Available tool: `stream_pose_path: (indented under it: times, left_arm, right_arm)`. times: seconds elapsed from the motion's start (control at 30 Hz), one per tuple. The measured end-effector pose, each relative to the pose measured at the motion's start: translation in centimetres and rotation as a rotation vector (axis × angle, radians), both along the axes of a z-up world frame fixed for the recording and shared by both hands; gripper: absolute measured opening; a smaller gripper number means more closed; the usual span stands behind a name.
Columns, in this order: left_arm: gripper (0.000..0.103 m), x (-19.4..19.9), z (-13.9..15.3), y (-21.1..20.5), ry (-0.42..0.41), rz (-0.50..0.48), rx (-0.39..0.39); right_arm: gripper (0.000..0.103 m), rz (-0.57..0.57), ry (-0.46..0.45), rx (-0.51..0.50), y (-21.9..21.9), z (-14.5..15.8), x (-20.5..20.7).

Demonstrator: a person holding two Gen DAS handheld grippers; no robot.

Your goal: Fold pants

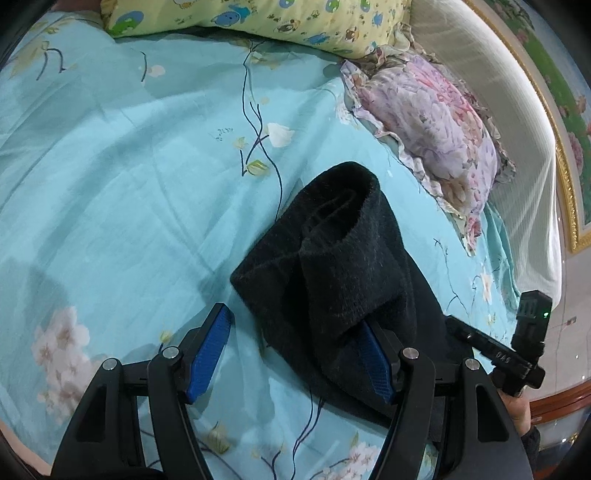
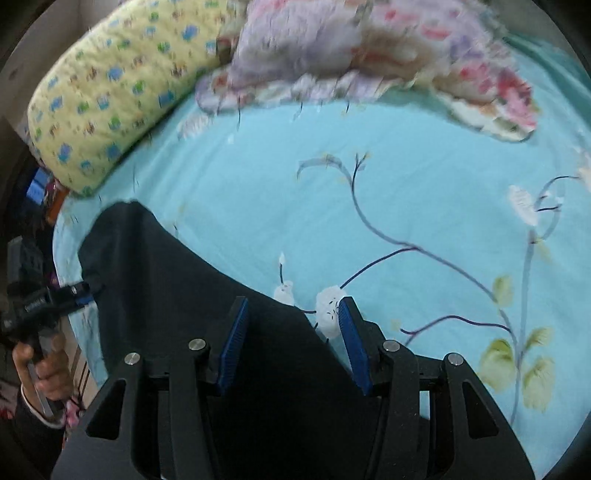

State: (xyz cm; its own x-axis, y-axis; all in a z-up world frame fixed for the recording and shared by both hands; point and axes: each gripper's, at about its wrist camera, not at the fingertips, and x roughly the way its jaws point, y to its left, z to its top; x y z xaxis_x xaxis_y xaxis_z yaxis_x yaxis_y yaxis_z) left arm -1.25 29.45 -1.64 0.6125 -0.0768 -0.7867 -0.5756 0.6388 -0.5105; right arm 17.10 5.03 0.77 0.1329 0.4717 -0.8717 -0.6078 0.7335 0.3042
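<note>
The black pants (image 1: 332, 266) lie bunched on the turquoise floral bedsheet (image 1: 129, 177), with the fleecy inside of one end turned up and over my left gripper's right fingertip. My left gripper (image 1: 295, 325) is open, its left finger (image 1: 210, 350) bare over the sheet. The other gripper shows at the right edge (image 1: 517, 343). In the right wrist view the pants (image 2: 177, 288) spread flat as smooth dark cloth under my right gripper (image 2: 291, 314), which is open with cloth between and below its fingers. The left gripper shows at the far left (image 2: 44, 299), touching the pants' edge.
A yellow cartoon-print pillow (image 1: 258, 18) and a pink-purple floral pillow (image 1: 436, 125) lie at the head of the bed. A white padded headboard with gold trim (image 1: 517, 129) runs along the right. The same pillows show in the right wrist view (image 2: 110, 96), (image 2: 369, 55).
</note>
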Motion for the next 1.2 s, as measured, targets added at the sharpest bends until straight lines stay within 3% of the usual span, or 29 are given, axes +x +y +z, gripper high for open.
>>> stream_pose_path:
  times: [0.1, 0.17, 0.2, 0.3, 0.47, 0.53, 0.63, 0.83, 0.9, 1.03, 1.13, 1.2]
  left_arm:
    - [0.068, 0.9, -0.1, -0.2, 0.003, -0.008, 0.028]
    - [0.043, 1.5, -0.1, -0.5, 0.000, -0.017, 0.063]
    - [0.025, 1.7, 0.0, -0.6, 0.000, -0.029, 0.067]
    - [0.017, 0.8, 1.7, -1.0, -0.078, -0.035, 0.080]
    - [0.016, -3.7, 6.2, -1.0, -0.301, -0.056, 0.060]
    - [0.016, -4.8, 6.7, -0.8, -0.324, -0.070, 0.064]
    - [0.015, -5.2, 6.0, -0.5, -0.285, -0.076, 0.115]
    - [0.016, -4.9, 2.6, 1.3, -0.223, -0.073, 0.128]
    - [0.019, -4.2, 1.6, 1.3, -0.168, -0.084, 0.155]
    - [0.033, -4.7, 1.6, 1.3, -0.124, -0.070, 0.214]
    - [0.036, -5.7, 2.8, 1.6, -0.140, -0.037, 0.243]
    - [0.040, -6.4, 3.9, 1.6, -0.156, -0.022, 0.269]
  right_arm:
    - [0.044, 0.038, 0.012, -0.013, 0.3, -0.6, -0.1]
    - [0.022, 0.062, 0.054, 0.013, 0.3, -0.5, -0.2]
    - [0.021, 0.066, 0.056, 0.010, 0.3, -0.4, -0.4]
    - [0.014, 0.081, 0.009, -0.010, 0.2, 0.9, -1.4]
    - [0.012, 0.076, -0.112, 0.002, -0.1, 4.6, -2.3]
    - [0.012, 0.075, -0.145, 0.008, 0.0, 5.2, -2.2]
    - [0.011, 0.080, -0.156, 0.021, 1.2, 4.9, -1.9]
    - [0.010, 0.167, -0.258, -0.112, 6.3, 2.1, -3.2]
    - [0.012, 0.160, -0.248, -0.123, 6.5, 1.1, -3.0]
    - [0.034, 0.061, -0.230, -0.090, 4.9, 1.2, -2.5]
    - [0.038, -0.007, -0.255, -0.052, 2.8, 3.2, -3.1]
    - [0.048, -0.051, -0.255, -0.007, 1.0, 4.7, -3.9]
